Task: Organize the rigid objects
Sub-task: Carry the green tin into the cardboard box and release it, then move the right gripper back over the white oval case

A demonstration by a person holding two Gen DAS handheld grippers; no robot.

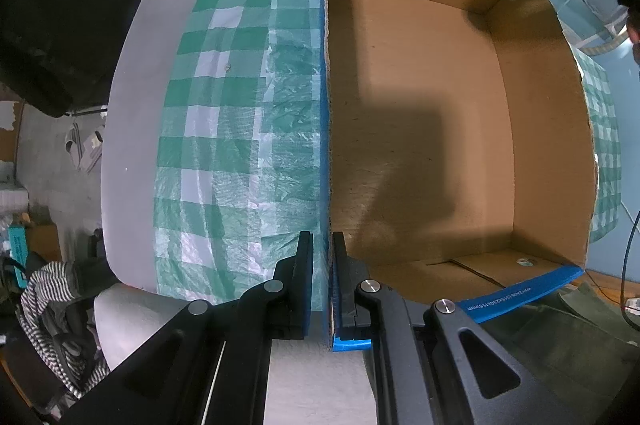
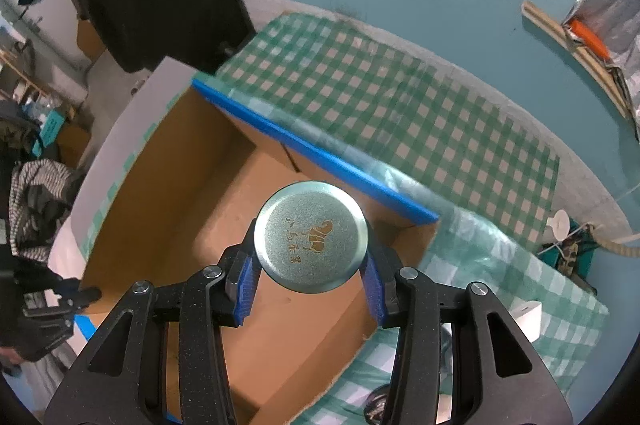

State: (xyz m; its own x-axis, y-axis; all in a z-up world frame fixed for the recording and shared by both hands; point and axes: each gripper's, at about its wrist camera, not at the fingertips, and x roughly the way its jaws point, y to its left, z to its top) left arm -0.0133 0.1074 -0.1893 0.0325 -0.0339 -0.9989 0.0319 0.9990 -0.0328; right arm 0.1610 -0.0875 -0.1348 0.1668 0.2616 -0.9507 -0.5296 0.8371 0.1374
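**Tin over box: slip risk**

Your tin (image 2: 311,236) hangs above the open box (image 2: 168,193), right gripper (image 2: 310,281) jaws clamped on its round sides. Smooth metal w/ narrow pads: it could slip or tip. Left gripper (image 1: 322,285) jaws pinch the box wall; loosen and the box shifts on the tabletop (image 2: 400,97).

Dim bluish light, fisheye-warped edges, blurred upper-left corners.
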